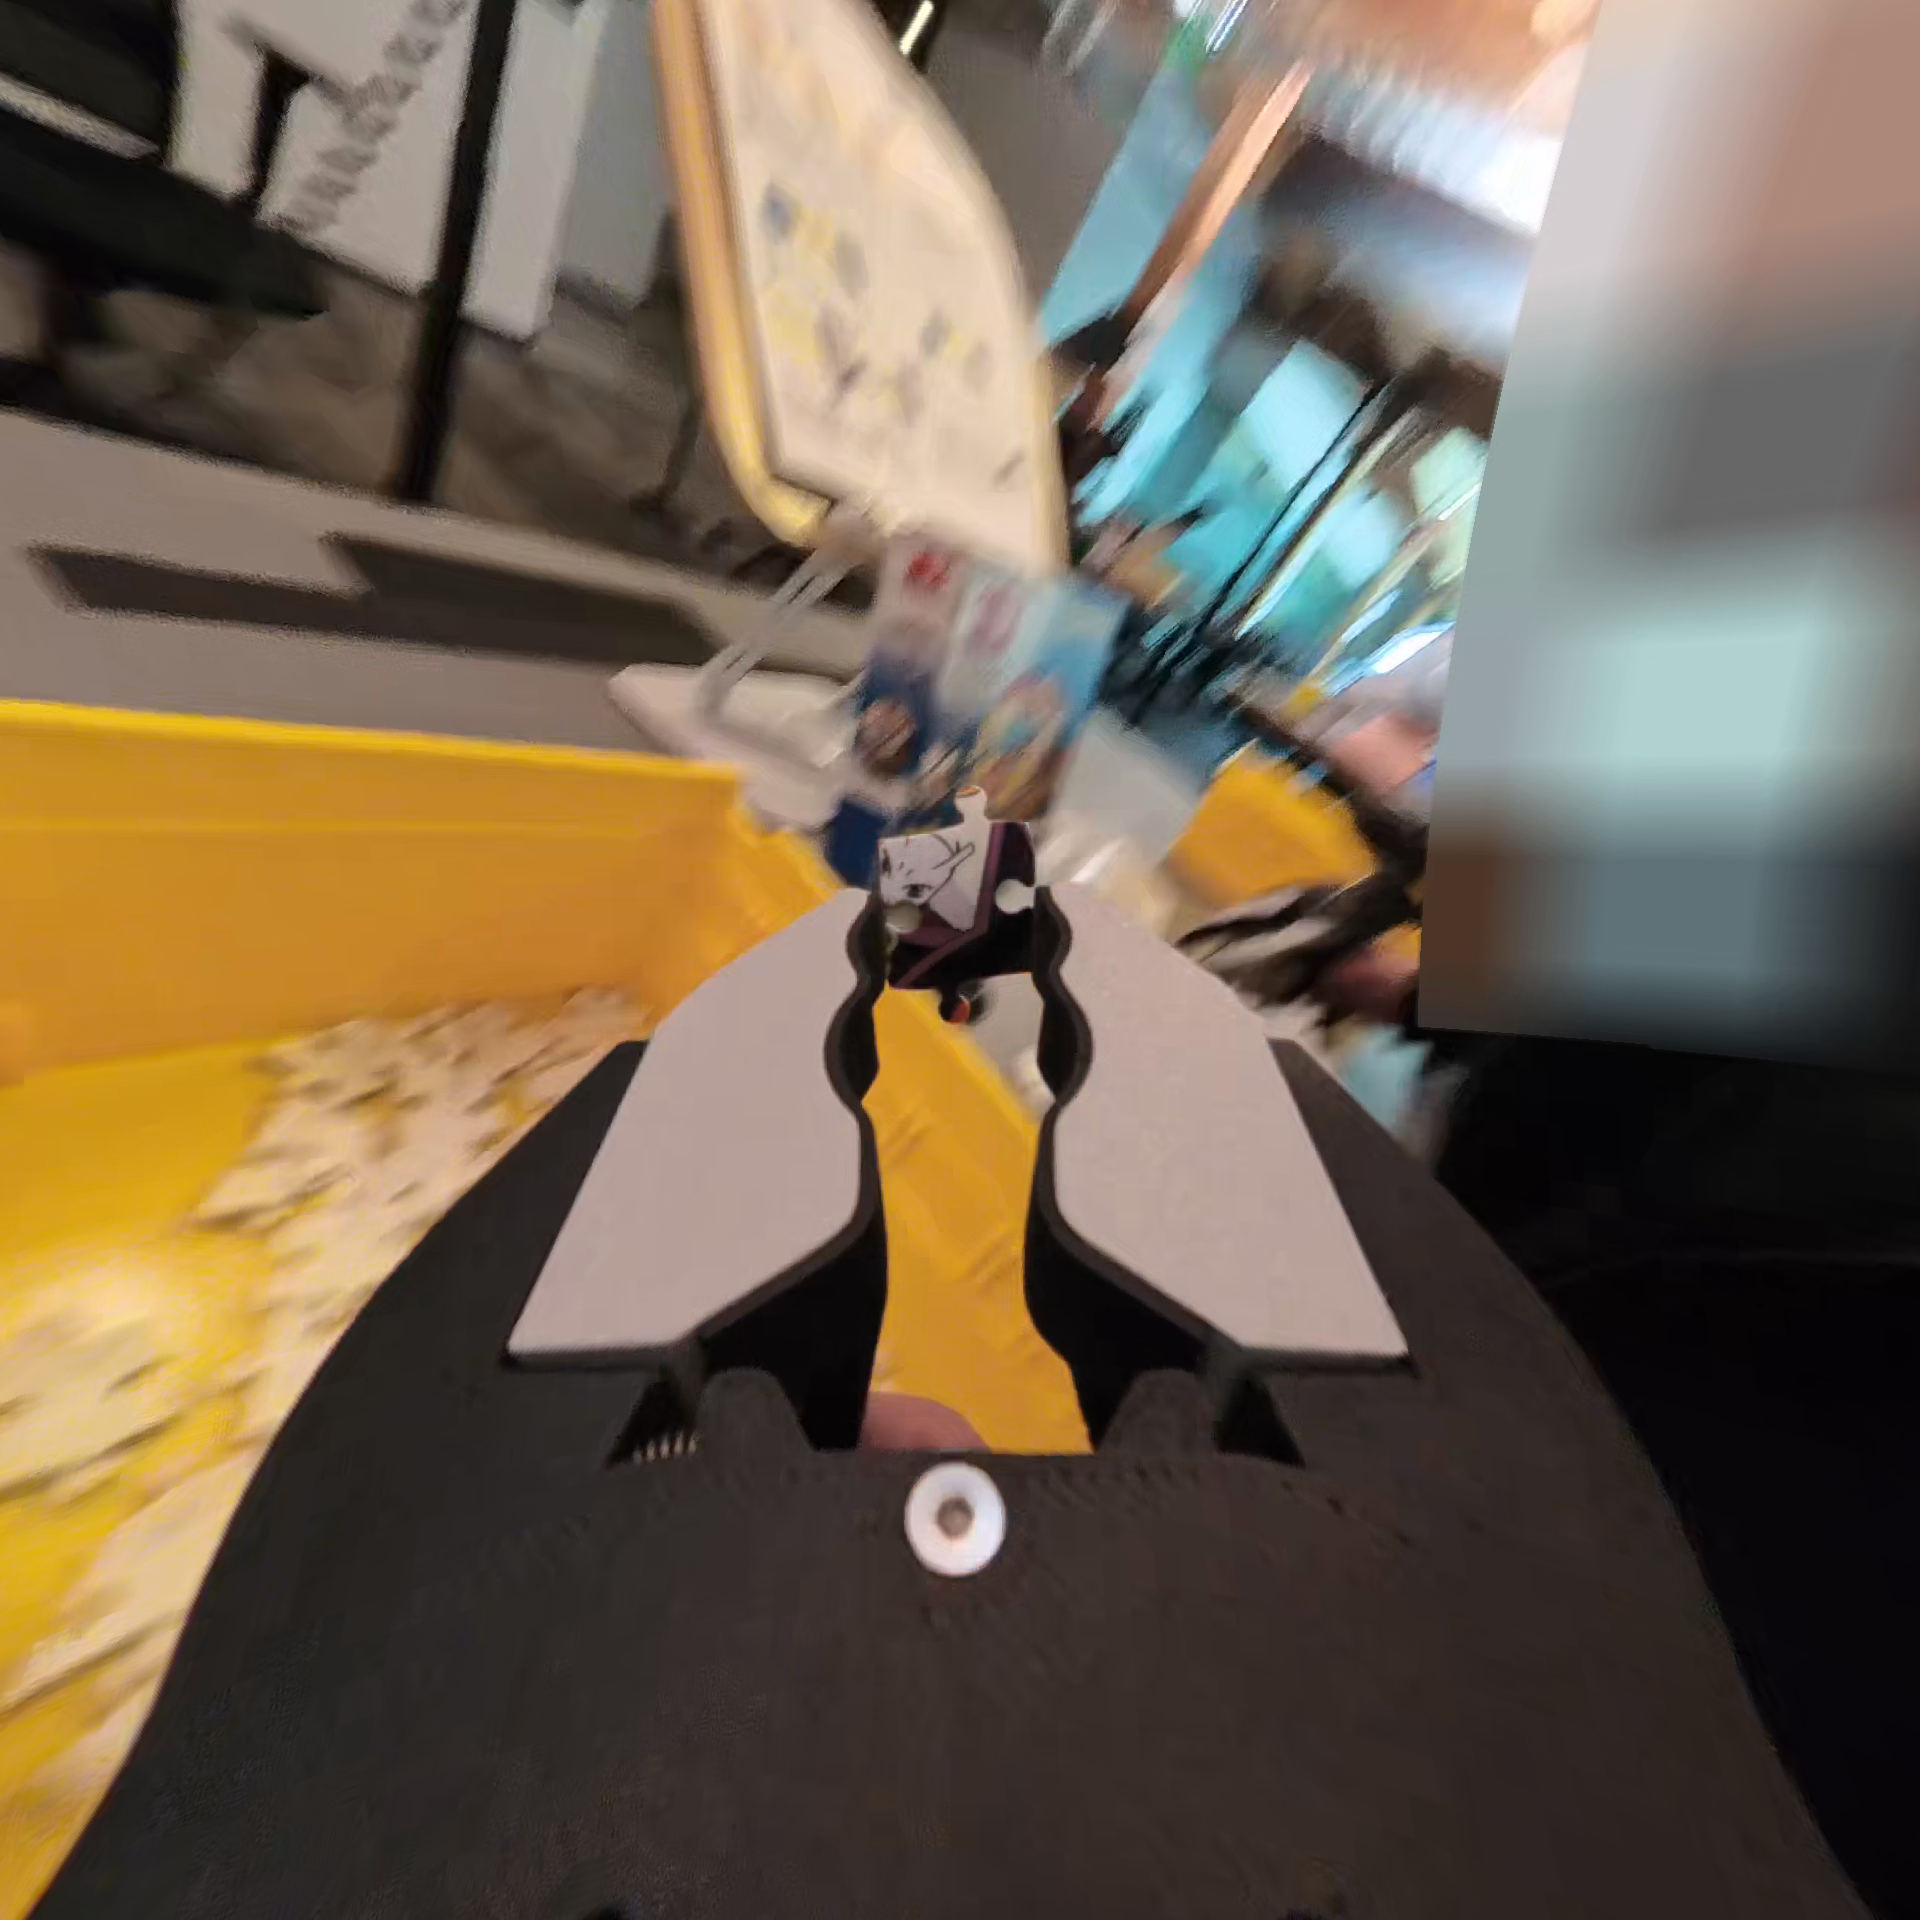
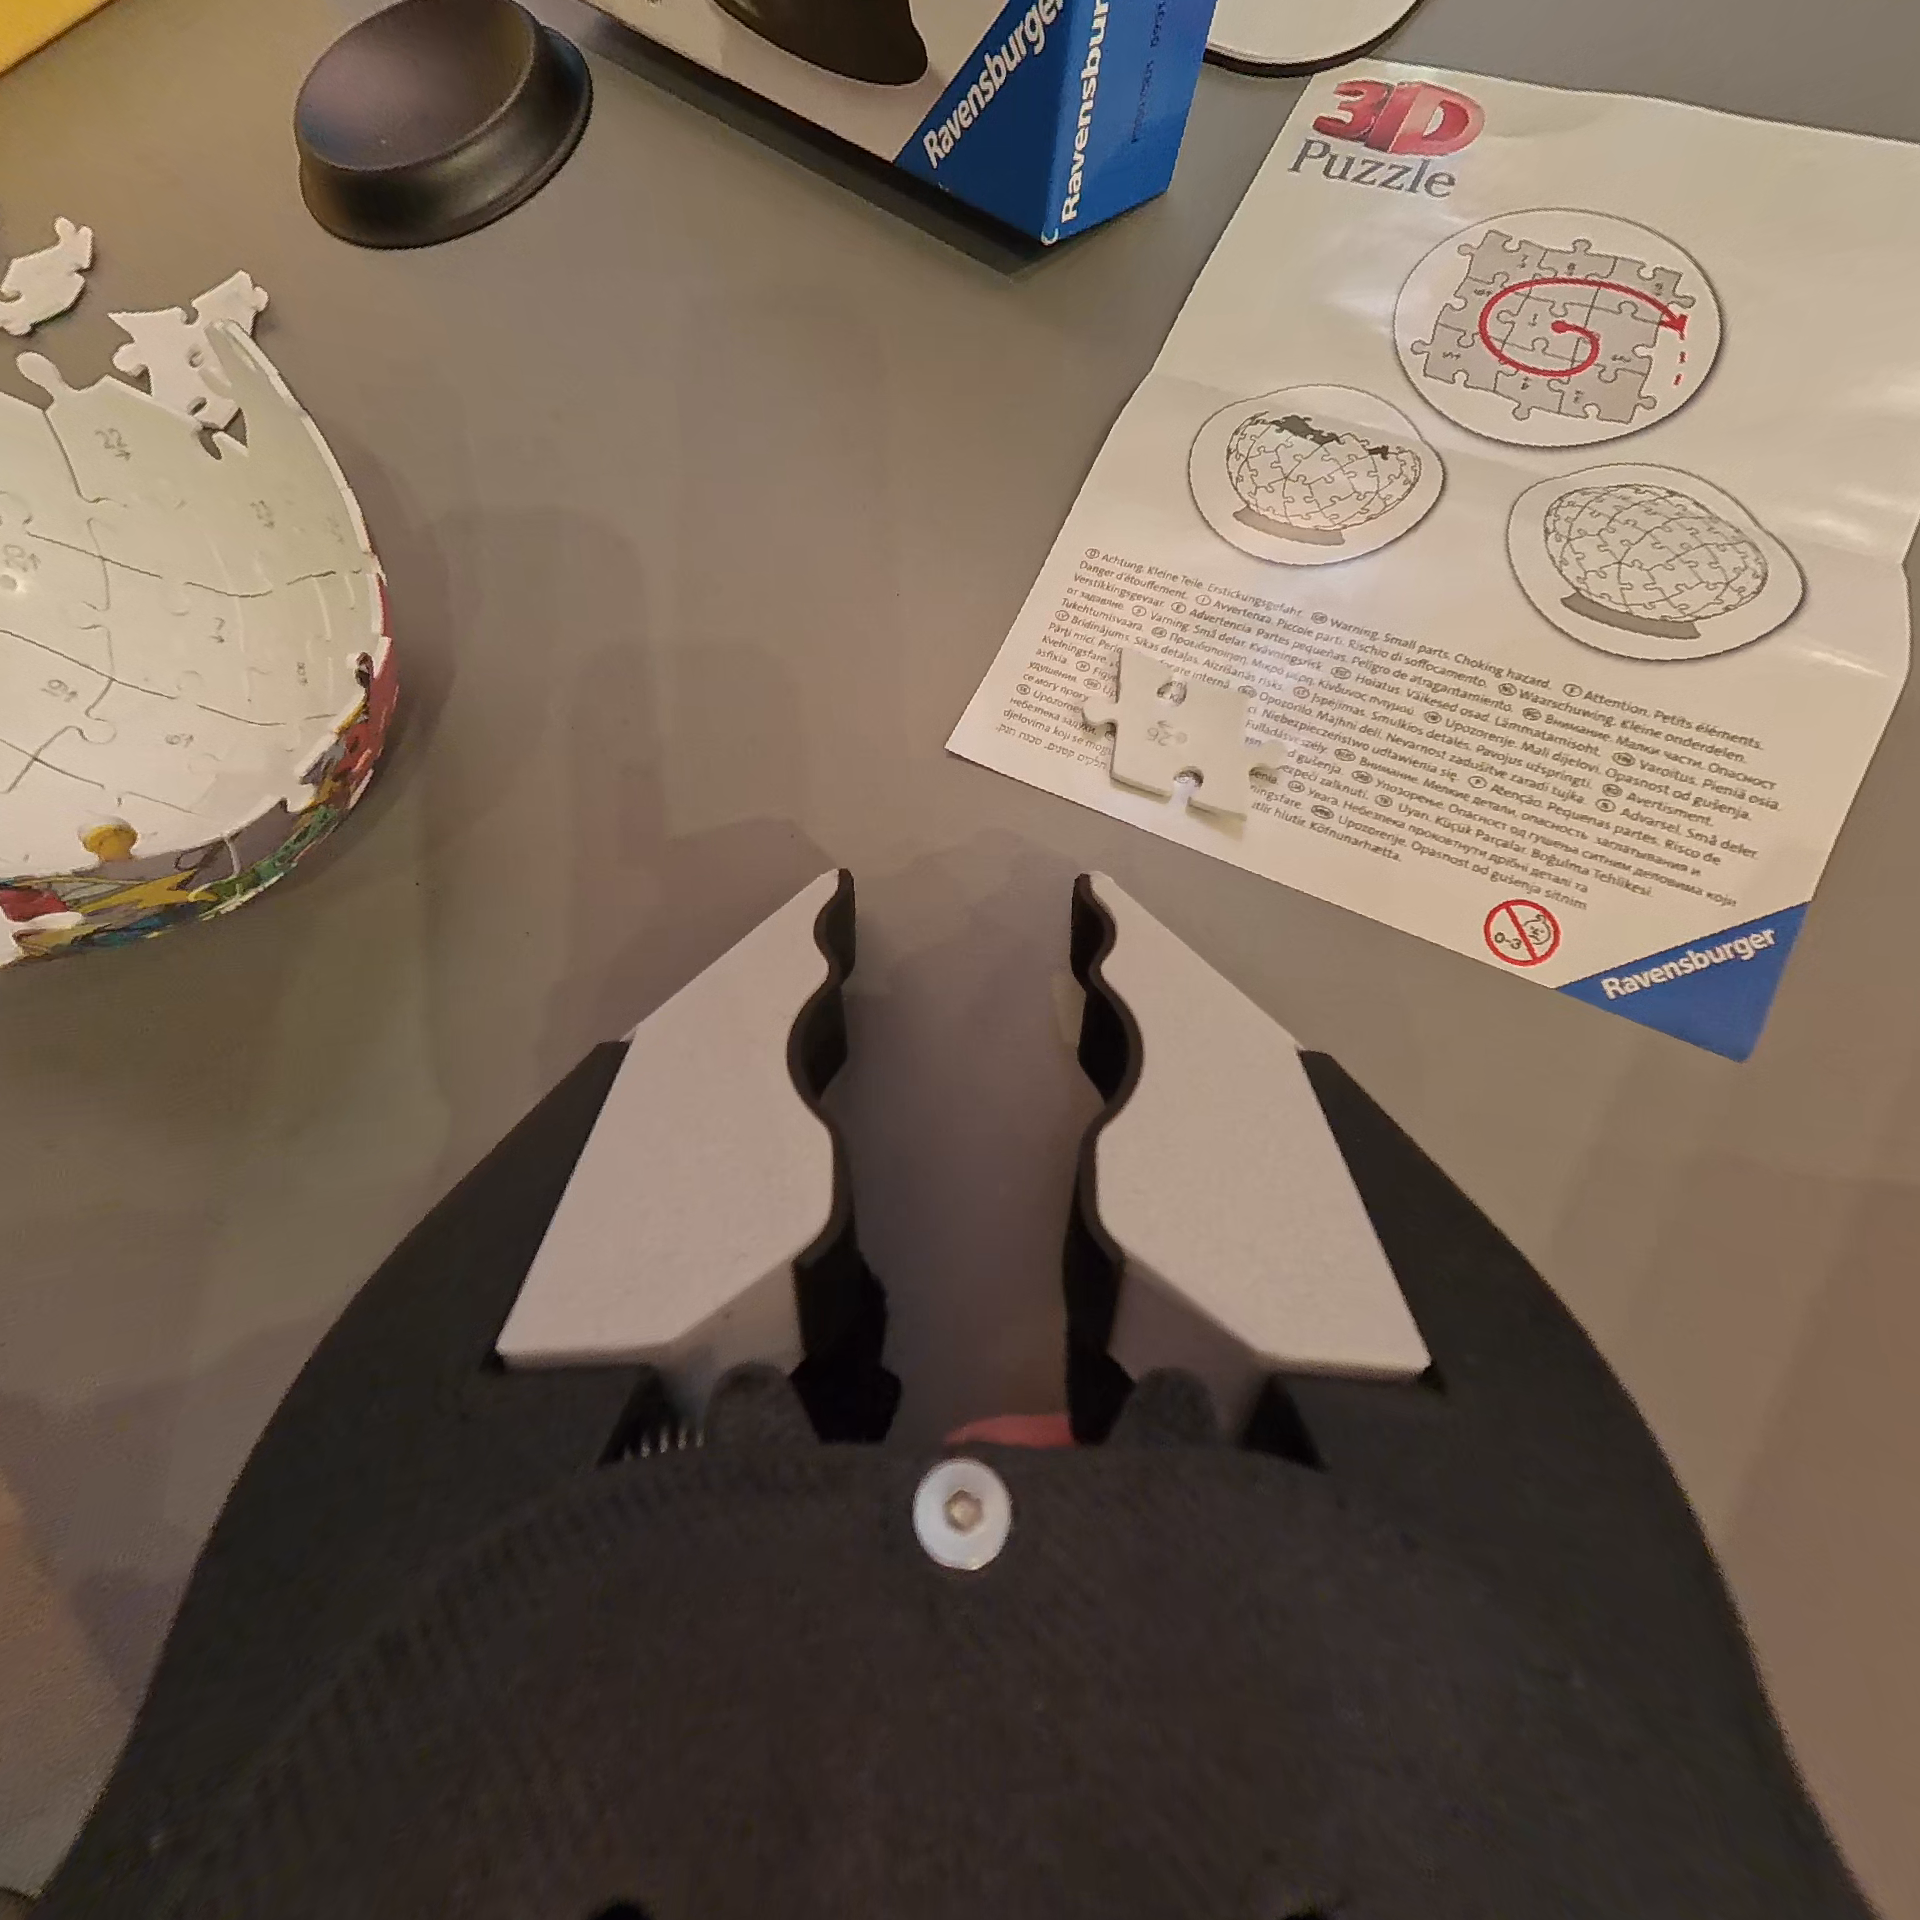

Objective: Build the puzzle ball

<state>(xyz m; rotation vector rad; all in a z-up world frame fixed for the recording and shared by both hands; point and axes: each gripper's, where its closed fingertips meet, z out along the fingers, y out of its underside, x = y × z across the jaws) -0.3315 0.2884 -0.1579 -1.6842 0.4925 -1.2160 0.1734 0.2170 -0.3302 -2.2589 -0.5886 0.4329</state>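
A: What has the left tool (image 1: 961, 920) got?

B: A single puzzle piece (image 1: 954, 902), pinched at the very tips. Its printed side faces the camera, white and dark purple, with a knob sticking up on top. A yellow bin (image 1: 343, 862) lies below and beside that tool, with pale loose pieces (image 1: 260, 1174) inside, though the whole view is badly smeared.

A: And the right tool (image 2: 961, 914)?

B: Parted to a middling gap, nothing between its fingers, poised over the bare grey tabletop (image 2: 675, 582).

A: Where is the ball itself?

B: Take the instruction leaflet (image 2: 1455, 520) as the marker. The half-built puzzle ball (image 2: 177, 644) sits well off to the leaflet's left, a bowl-shaped shell with its white numbered inside showing and a coloured print along the outer rim. A small loose white piece (image 2: 47, 272) lies just beyond the shell.

A: Anything on the leaflet?

B: One grey piece (image 2: 1179, 743) lies face down on its near left corner, just ahead of the right tool's tips. Beyond the leaflet's far left edge stands the blue puzzle box (image 2: 1039, 114), and farther left again a round black stand (image 2: 442, 125).
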